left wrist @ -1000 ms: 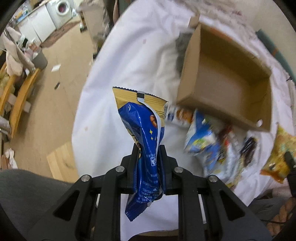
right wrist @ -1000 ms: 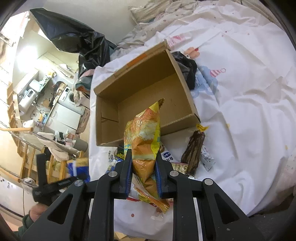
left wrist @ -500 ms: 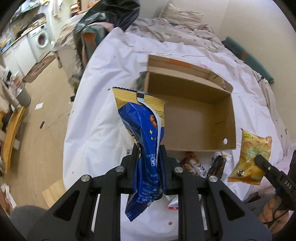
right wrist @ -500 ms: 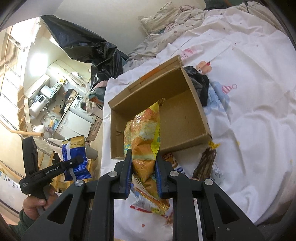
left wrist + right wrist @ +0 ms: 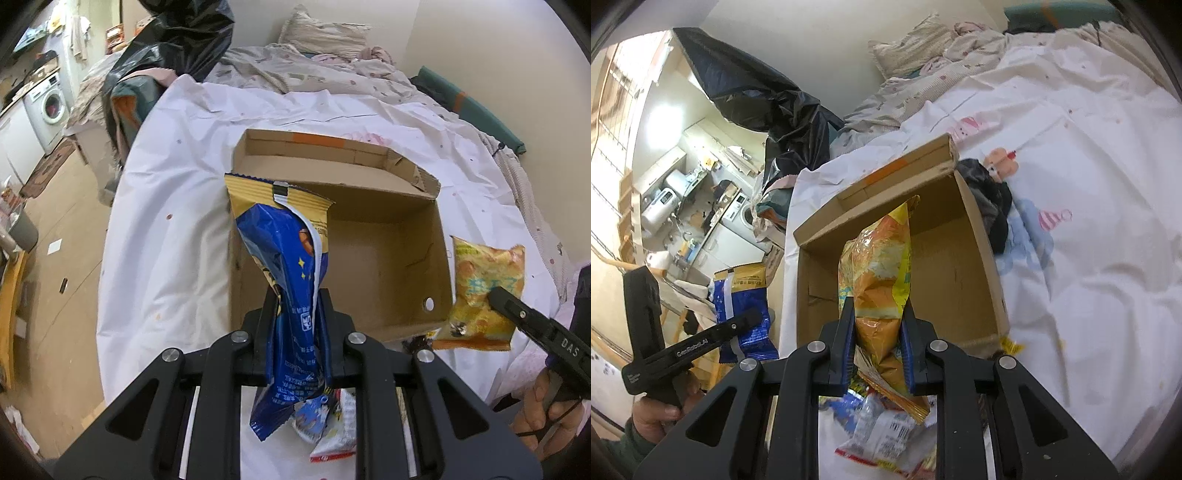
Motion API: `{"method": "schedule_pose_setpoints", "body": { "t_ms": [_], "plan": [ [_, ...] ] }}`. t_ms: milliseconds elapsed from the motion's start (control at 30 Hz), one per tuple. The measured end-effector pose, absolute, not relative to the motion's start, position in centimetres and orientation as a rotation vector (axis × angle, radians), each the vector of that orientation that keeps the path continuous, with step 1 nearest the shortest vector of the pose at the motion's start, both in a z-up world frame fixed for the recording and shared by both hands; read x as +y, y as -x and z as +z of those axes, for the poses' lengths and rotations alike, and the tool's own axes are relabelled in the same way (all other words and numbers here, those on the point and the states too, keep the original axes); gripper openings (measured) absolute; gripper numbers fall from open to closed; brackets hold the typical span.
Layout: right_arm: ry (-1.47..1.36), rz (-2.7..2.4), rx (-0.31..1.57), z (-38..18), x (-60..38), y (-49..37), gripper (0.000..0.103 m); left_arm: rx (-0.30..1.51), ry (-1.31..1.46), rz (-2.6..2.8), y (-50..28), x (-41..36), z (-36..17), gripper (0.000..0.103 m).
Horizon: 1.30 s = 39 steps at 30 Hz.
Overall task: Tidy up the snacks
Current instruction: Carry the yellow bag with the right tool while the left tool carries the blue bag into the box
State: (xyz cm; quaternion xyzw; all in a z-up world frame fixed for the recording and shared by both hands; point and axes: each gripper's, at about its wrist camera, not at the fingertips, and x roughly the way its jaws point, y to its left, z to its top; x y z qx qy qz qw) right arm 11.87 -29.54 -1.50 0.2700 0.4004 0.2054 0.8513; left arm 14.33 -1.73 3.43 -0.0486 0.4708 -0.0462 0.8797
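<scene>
Two tools, each clamped on a snack bag, held over the near edge of an open cardboard box on a bed.

The left tool [image 5: 297, 314] pinches a blue and gold snack bag [image 5: 284, 258] by its lower half, so the bag stands upright above the near left corner of the cardboard box [image 5: 388, 258]. The right tool [image 5: 877, 317] grips an orange and yellow snack bag [image 5: 879, 273] the same way, upright before the box's near wall; from the left wrist view this bag hangs just outside the box's right wall. The box is empty and sits on a white sheet [image 5: 166, 229] spread over the bed. More snack packets [image 5: 882, 428] lie loose on the sheet under both tools, beside the box's near wall.
</scene>
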Motion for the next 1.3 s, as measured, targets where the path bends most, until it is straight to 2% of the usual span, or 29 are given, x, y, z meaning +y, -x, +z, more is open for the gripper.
{"method": "schedule_pose_setpoints", "body": {
  "t_ms": [567, 867, 1300],
  "plan": [
    [-0.468, 0.399, 0.898, -3.4, -27.6, -18.5, 0.022, 0.988, 0.116, -0.202, -19.1, -2.8, -0.9, 0.016],
    [-0.464, 0.400, 0.984, -5.4, -26.1, -19.4, 0.022, 1.030, 0.102, -0.171, -19.9, -2.6, -3.6, 0.016],
    [-0.451, 0.399, 1.070, -7.1, -25.1, -19.8, 0.023, 1.061, 0.064, -0.142, -19.9, -3.1, -4.6, 0.017]
  ]
}}
